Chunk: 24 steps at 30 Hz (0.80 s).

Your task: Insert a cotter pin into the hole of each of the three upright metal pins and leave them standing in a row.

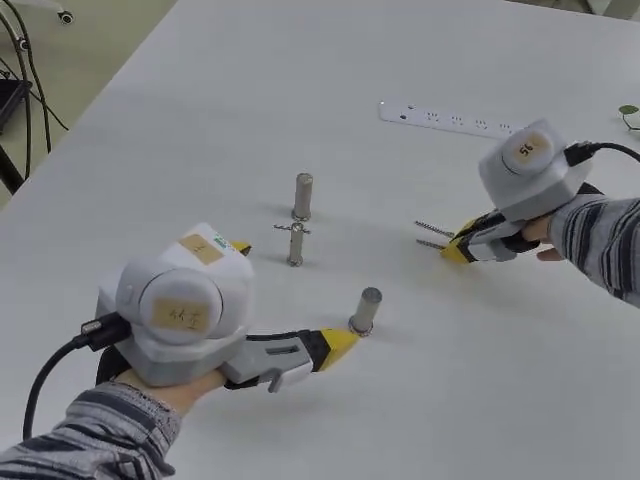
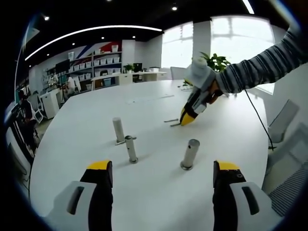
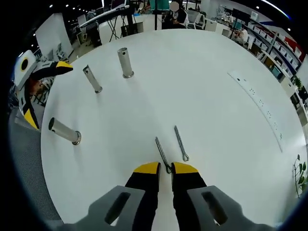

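The step in hand looks like the pick-up of the second cotter pin. The right gripper (image 3: 166, 169) has its jaws drawn in to a narrow slit on the looped end of one clamped cotter pin (image 3: 161, 148), whose legs point straight out ahead of the tips, low on the table (image 3: 216, 57). A spare cotter pin (image 3: 181, 143) lies loose just ahead of its right jaw, nearly parallel to the first. The left gripper (image 2: 162, 168) has its jaws spread wide and holds nothing. The near pin (image 2: 190, 154) stands upright just ahead of them, inside the gap and closer to its right jaw. Further out from the left gripper, toward its left jaw, stand the middle pin (image 2: 130, 149) and, beyond it, the far pin (image 2: 118, 130). The middle pin carries a fitted cotter pin (image 1: 292, 228) crosswise near its top, so one of three appears done; no cotter shows in the near or far pin. All three pins stand well ahead of the right gripper and off to its left. The next move probably calls for lifting the clamped cotter pin clear, carrying it across to the near pin and levelling its legs with the cross-hole, which is too small to make out here. The left gripper would likely need to close on that pin's shaft to steady it, leaving the hole free.
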Available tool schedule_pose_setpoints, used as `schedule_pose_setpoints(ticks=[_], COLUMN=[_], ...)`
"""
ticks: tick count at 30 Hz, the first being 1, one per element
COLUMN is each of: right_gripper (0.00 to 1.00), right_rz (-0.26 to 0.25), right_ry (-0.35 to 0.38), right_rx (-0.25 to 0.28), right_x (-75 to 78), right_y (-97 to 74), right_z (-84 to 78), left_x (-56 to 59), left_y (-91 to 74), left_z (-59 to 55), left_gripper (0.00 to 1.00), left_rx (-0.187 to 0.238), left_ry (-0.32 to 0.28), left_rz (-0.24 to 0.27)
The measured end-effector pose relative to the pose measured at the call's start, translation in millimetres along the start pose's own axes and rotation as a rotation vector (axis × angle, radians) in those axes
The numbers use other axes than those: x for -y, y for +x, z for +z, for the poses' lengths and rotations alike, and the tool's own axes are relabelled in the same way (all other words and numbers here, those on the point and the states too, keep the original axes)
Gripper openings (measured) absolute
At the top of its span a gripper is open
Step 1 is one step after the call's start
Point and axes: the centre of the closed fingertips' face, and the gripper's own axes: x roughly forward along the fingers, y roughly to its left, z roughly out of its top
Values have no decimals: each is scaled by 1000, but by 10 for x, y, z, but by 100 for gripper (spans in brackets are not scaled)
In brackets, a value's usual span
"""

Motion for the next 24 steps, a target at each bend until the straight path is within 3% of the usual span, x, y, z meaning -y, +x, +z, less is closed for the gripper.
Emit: schedule_pose_setpoints(ticks=[6,12,24], right_gripper=[0,0,0], right_rz=[-6,-1,-21], right_ry=[-163,-148,-186], right_rx=[-57,-39,24], right_x=[-7,-49,-194], right_y=[10,1,-248], right_z=[1,20,30], left_x=[11,11,83], left_y=[5,3,-8], left_z=[1,14,-52], left_gripper=[84,83,79], left_rx=[-1,9,-33], left_ry=[5,-4,13], left_rz=[-4,-10,-37])
